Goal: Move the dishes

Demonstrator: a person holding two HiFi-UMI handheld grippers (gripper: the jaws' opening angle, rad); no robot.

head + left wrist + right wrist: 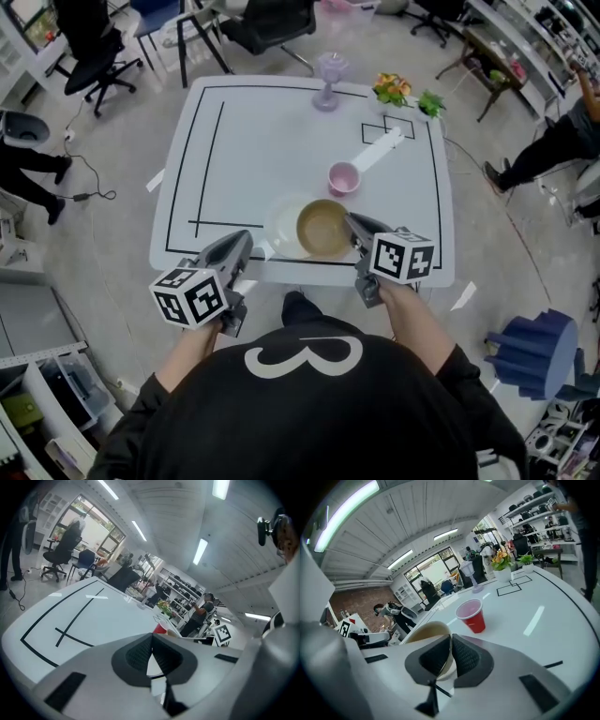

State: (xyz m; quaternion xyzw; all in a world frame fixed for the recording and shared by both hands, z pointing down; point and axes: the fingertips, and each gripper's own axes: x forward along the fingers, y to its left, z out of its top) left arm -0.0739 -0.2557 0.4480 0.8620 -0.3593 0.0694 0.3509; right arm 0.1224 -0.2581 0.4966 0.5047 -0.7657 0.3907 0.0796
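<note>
White "3"-like mark (pixel 303 357) on the person's black shirt (pixel 309 427)

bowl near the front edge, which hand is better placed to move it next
Right: the right claw is clamped on the rim of the bowl, while the left claw is shut on nothing, left of the plate.

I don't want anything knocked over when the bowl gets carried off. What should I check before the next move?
1. Right gripper fingers closed on the brown bowl rim: ok.
2. Bowl empty, nothing to spill: ok.
3. White plate under the bowl held down: not ok; left gripper is shut, empty, beside it.
4. Red cup apart from the bowl: ok, though close behind it.
5. Grip firm enough for a one-sided lift: cannot tell.
</note>
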